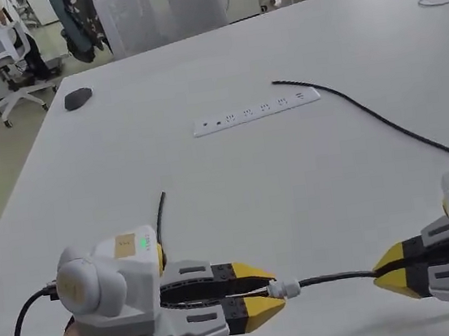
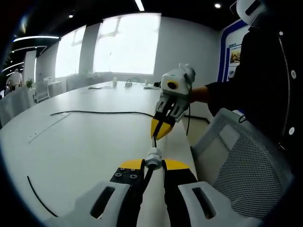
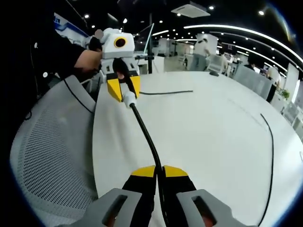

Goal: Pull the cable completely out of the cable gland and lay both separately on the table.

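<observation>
White plastic marks the cable gland (image 1: 282, 289) in the head view, at about 6 o'clock. It is pinched at the yellow tips of the left gripper (image 1: 260, 295), whose jaws stand narrow around it. The black cable (image 1: 336, 278) runs from the gland toward 3 o'clock, fairly straight, into the right gripper (image 1: 389, 272), which is clamped on it. The cable is therefore not out yet. By my reading the pull is under way but unfinished, and laying the two pieces apart on the table (image 1: 210, 186) is all left to do. A short black strand lies on the table at 11 o'clock of the left gripper; I cannot tell whether it is the same cable's tail. Further off, toward 12 o'clock, sits a power strip (image 1: 257, 111), and its long black lead (image 1: 382, 120) trails to 3 o'clock. A mouse (image 1: 77, 97) lies at 10 o'clock. All of these are well apart from the work, so the near table looks free for setting things down.

Left gripper view: the gland sits between the jaw tips at 6 o'clock. The cable rises toward 12 o'clock to the right gripper, which is held in the hand of a person (image 2: 270, 71) in dark clothes. A mesh chair (image 2: 246, 165) stands at 4 o'clock, just beside the table edge.

Right gripper view: the jaws at 6 o'clock are closed on the cable, which climbs to the gland and the left gripper at 11 o'clock. The chair at 8 o'clock is the nearest thing that might crowd a longer pull.
</observation>
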{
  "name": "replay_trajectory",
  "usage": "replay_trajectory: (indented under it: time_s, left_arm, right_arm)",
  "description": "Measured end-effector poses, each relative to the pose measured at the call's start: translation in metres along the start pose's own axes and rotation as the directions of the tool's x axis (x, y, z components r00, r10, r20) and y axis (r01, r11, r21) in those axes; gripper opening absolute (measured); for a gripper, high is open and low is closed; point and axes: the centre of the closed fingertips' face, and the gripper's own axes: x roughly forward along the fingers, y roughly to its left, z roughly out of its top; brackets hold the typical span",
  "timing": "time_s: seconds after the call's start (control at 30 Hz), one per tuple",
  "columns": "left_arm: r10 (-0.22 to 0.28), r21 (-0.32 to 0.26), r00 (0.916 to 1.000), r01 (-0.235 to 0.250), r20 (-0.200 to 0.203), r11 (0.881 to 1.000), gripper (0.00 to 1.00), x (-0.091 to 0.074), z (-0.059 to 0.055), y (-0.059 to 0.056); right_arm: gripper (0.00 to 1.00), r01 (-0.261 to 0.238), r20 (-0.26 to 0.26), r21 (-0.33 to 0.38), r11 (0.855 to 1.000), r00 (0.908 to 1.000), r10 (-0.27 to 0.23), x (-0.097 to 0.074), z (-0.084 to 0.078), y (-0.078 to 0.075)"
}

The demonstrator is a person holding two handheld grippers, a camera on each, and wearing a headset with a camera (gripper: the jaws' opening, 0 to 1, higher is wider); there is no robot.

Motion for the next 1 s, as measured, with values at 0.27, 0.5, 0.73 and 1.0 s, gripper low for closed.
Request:
replay_trajectory:
  time_s: [0.27,0.5,0.73,1.0]
  left_arm:
    - [0.008,-0.003,0.9999,-0.008,-0.01,1.0,0.15,-0.005,-0.005,0.003]
    - [0.014,-0.003,0.9998,-0.014,-0.011,1.0,0.15,-0.007,-0.005,0.005]
    - [0.017,0.0,0.9998,-0.017,-0.011,1.0,0.15,-0.007,-0.005,0.005]
    - [0.027,0.011,0.9995,-0.027,-0.017,1.0,0.15,-0.009,-0.006,0.007]
  right_arm:
    - [0.0,0.092,-0.056,0.033,0.995,0.9944,-0.09,-0.014,-0.031,-0.021]
    - [0.0,0.111,-0.096,0.049,0.993,0.9897,-0.106,-0.019,-0.046,-0.026]
    - [0.0,0.122,-0.126,0.037,0.992,0.9853,-0.116,-0.02,-0.051,-0.026]
    - [0.06,0.129,-0.109,0.09,0.988,0.9869,-0.119,-0.023,-0.042,-0.034]
